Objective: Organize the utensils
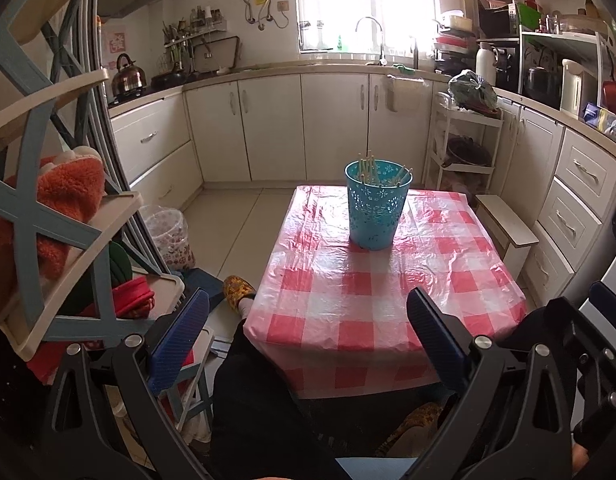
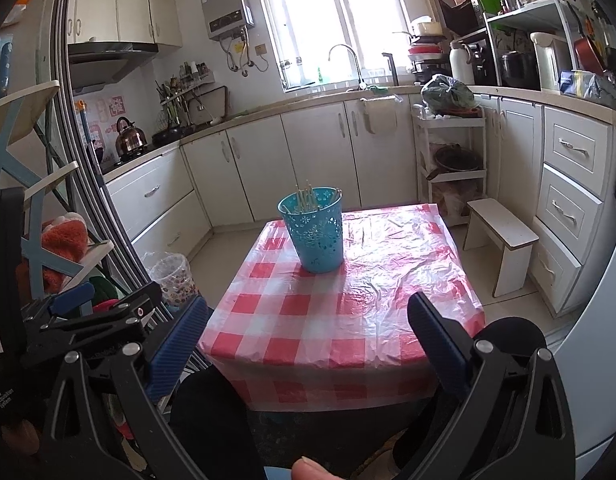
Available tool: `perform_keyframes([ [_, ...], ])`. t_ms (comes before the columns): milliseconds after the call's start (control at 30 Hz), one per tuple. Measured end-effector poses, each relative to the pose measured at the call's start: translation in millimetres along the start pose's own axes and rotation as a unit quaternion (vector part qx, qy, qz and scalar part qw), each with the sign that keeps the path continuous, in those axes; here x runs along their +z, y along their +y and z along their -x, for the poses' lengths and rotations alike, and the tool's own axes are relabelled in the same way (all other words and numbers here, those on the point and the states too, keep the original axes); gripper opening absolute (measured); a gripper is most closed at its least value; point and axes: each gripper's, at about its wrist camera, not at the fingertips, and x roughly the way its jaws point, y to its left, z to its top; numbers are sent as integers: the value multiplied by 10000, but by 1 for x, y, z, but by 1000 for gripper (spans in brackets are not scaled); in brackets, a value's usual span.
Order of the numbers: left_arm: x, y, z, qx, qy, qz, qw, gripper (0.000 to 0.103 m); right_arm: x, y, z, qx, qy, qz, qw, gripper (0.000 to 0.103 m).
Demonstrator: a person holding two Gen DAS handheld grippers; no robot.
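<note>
A turquoise perforated holder (image 1: 375,205) (image 2: 314,229) stands upright near the far end of a small table with a red-and-white checked cover (image 1: 372,292) (image 2: 348,300). Several pale chopsticks (image 1: 368,168) (image 2: 307,199) stick up out of it. My left gripper (image 1: 308,316) hangs open over the table's near edge, well short of the holder, nothing between its blue pads. My right gripper (image 2: 308,320) is open too, at the near edge, and holds nothing. The left gripper's body (image 2: 100,312) shows at the left of the right wrist view.
A person's dark-clothed legs (image 1: 260,392) and yellow slippers (image 1: 238,290) are below the near edge. A rack with orange cloth (image 1: 56,208) stands at the left, a bin (image 1: 168,236) on the floor beside it. A white stool (image 2: 504,240) and cabinets (image 2: 568,208) lie to the right.
</note>
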Motion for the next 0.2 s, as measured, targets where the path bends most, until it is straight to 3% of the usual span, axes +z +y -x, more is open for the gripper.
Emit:
perform_keyframes([
  [200, 4, 1, -23, -10, 185, 84, 9998, 95, 4, -2, -20, -29, 184, -20, 9998, 96],
])
